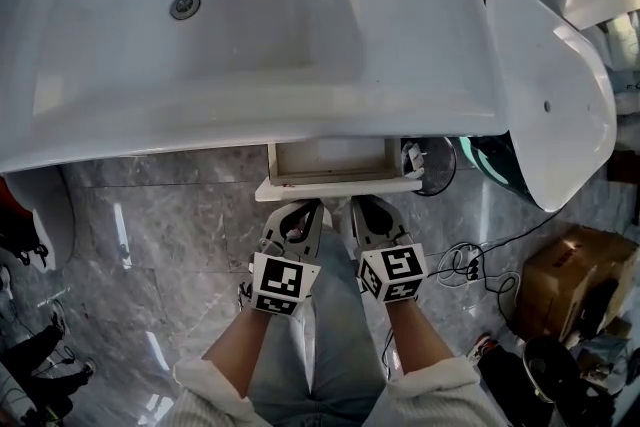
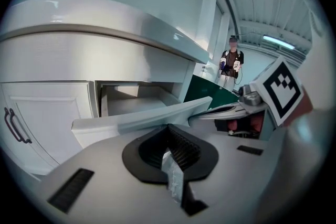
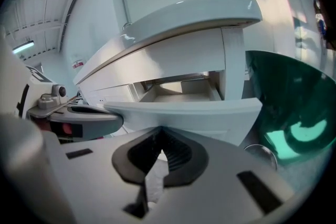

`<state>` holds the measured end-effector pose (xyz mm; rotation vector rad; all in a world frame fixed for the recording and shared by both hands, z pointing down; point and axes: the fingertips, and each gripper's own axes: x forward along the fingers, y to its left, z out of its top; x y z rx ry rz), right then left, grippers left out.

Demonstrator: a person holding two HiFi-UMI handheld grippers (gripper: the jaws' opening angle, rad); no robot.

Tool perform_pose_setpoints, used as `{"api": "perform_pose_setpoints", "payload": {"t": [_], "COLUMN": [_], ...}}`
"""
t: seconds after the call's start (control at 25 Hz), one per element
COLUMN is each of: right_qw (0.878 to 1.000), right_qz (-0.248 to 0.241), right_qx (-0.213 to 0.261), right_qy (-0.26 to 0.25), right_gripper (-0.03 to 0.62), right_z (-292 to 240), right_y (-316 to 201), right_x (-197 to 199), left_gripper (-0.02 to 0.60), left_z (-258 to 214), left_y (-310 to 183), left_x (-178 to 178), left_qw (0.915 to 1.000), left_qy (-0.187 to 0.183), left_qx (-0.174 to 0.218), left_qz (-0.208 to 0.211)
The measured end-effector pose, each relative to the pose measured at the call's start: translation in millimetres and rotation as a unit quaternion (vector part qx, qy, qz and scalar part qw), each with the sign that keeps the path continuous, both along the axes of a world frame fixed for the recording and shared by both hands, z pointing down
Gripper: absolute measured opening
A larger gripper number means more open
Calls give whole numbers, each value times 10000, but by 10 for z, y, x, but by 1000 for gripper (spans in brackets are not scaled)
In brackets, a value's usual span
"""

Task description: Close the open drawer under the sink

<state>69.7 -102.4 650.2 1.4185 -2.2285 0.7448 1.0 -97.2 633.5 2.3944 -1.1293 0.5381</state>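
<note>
Glossy grey marbled floor. At the right, a cardboard box sits on it, with tangled cables lying just beside the box.

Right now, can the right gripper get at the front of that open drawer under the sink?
Probably yes. The right gripper, jaws shut, sits just before the white drawer front with nothing between them; the left gripper is beside it, not across its path.
</note>
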Motion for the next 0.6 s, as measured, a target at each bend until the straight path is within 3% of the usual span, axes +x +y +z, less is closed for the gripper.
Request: {"api": "perform_pose_setpoints", "payload": {"t": [0.6], "right_qw": [9999], "right_qz": [-15], "right_qx": [101], "right_qy": [58], "right_gripper": [9], "right_z": [-24], "right_y": [-231], "right_x": [-42], "left_gripper": [15], "left_z": [-19], "left_y": [-239], "left_x": [-41], "left_qw": [9996], "left_qy": [-126], "left_qx": [218], "left_qz": [144]}}
